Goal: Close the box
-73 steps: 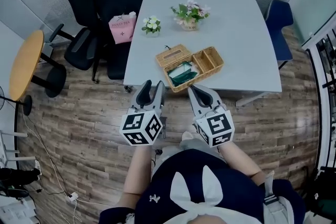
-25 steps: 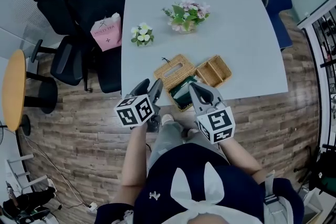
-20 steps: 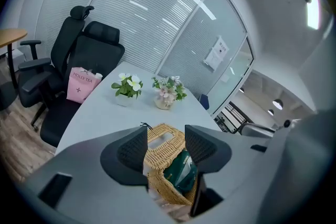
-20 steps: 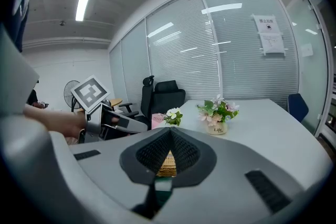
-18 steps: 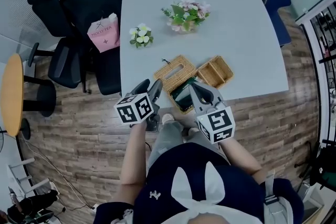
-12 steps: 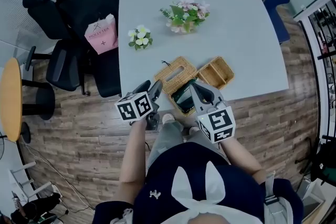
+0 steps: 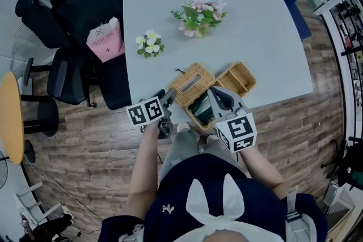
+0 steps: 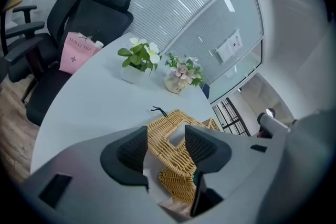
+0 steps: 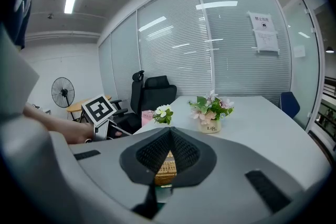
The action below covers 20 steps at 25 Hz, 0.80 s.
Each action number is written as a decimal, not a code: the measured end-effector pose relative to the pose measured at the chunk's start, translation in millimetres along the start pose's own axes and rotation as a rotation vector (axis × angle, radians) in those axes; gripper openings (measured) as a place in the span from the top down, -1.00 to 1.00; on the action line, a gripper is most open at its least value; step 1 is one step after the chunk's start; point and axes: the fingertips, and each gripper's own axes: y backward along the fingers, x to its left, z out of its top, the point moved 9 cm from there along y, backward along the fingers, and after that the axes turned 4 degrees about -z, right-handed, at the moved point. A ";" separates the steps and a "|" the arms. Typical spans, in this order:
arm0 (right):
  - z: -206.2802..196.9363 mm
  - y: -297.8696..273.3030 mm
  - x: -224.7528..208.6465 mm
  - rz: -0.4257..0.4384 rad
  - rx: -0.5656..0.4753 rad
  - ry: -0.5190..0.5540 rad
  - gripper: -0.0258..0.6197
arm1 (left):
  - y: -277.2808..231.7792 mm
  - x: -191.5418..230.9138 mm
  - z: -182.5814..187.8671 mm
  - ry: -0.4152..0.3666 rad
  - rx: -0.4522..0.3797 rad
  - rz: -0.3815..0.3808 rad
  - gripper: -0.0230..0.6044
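Closing in now: both grippers had pushed forward from above the floor to the near edge of the table [image 7: 255, 20]. The wicker box [image 8: 174, 185] sat open there with green contents showing, and its slotted lid [image 7: 201, 77] was thrown back on the left, away from the person. The left gripper [image 7: 165, 100], jaws apart and empty, pointed straight at that lid just ahead and looked the nearer one to swing it over, while the right gripper [image 7: 214, 94], jaws pressed together on nothing, hovered over the box.
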 end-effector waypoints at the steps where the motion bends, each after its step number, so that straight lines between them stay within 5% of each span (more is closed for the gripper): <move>1: 0.0 -1.5 0.2 -0.005 0.002 -0.002 0.91 | -3.1 4.2 0.1 0.014 0.010 -0.008 0.25; 20: -4.8 -12.8 16.2 -0.040 0.049 -0.010 0.91 | -50.3 64.8 -10.0 0.366 0.114 -0.215 0.25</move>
